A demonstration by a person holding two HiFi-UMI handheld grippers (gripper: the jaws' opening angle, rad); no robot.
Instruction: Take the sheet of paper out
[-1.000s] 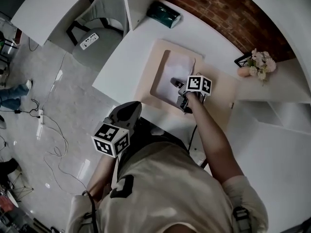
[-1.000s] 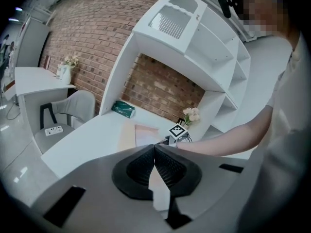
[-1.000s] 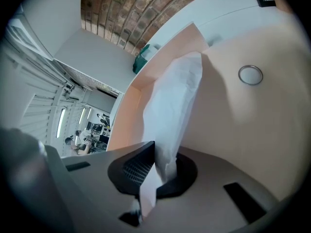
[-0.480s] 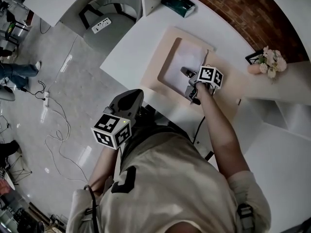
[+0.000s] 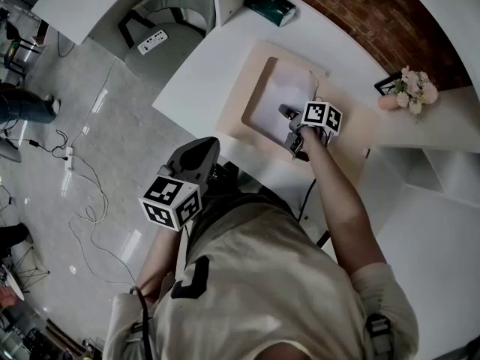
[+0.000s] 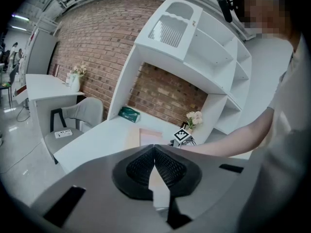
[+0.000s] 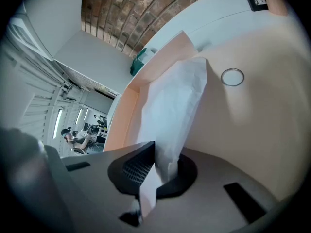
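Note:
A white sheet of paper lies in the recess of a beige folder on the white desk. My right gripper is shut on the sheet's near edge. In the right gripper view the sheet rises from between the pads of the right gripper and curves up over the folder. My left gripper hangs off the desk's near edge, close to the person's body. In its own view the left gripper is shut with nothing between its pads, and the folder lies beyond it.
A metal ring lies on the folder's beige flap. A green box stands at the desk's far end, flowers and a dark frame at the right. A grey chair holds a power strip; cables cross the floor.
The sheet's right edge has lifted off the folder's recess, where it lay flat a second ago. The head view has shifted a little. The left gripper has stayed put.

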